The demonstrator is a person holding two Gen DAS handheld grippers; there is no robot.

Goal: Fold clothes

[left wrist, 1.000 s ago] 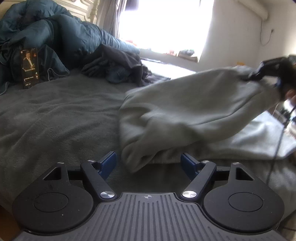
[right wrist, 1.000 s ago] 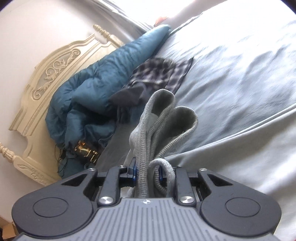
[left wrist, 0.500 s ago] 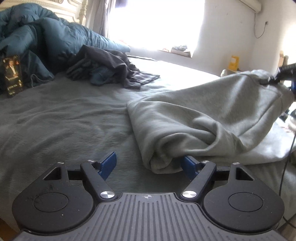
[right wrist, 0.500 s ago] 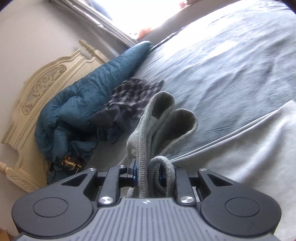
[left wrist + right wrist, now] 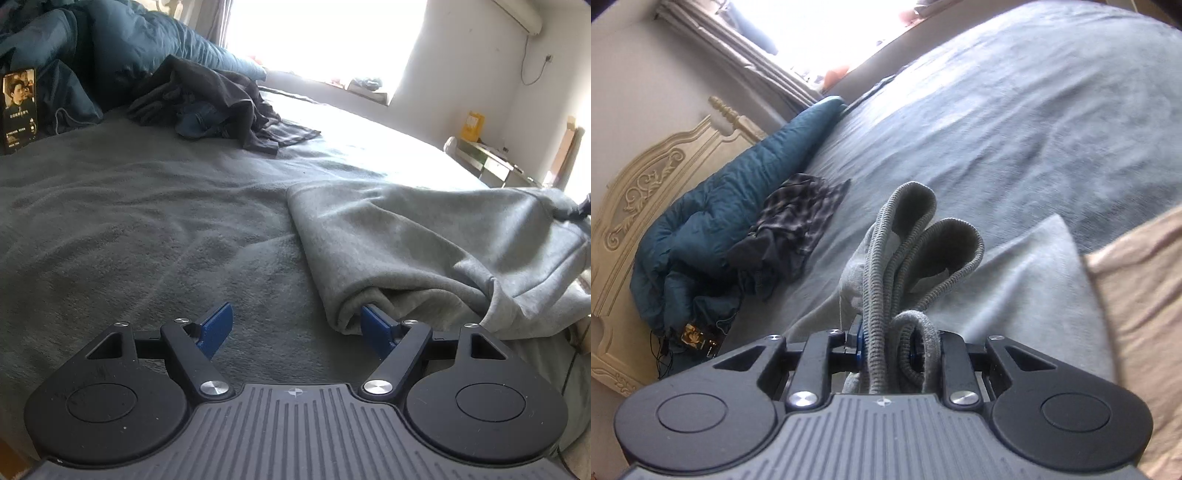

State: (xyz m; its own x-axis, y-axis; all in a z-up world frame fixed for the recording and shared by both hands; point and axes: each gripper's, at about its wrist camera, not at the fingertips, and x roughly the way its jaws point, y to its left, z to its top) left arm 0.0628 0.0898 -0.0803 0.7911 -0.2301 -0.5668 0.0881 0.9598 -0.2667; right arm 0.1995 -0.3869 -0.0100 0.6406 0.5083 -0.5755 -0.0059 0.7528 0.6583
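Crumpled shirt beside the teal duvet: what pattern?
Dark checked shirt; the pattern shows best in the right wrist view.

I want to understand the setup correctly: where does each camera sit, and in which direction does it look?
Left wrist: on the open left gripper, looking down across the grey bed blanket toward the bright window; its blue fingers show.
Right wrist: on the right gripper, shut on the light grey ribbed sweatshirt hem, facing the carved cream headboard.
Shared: sweatshirt, teal duvet, dark clothes pile.
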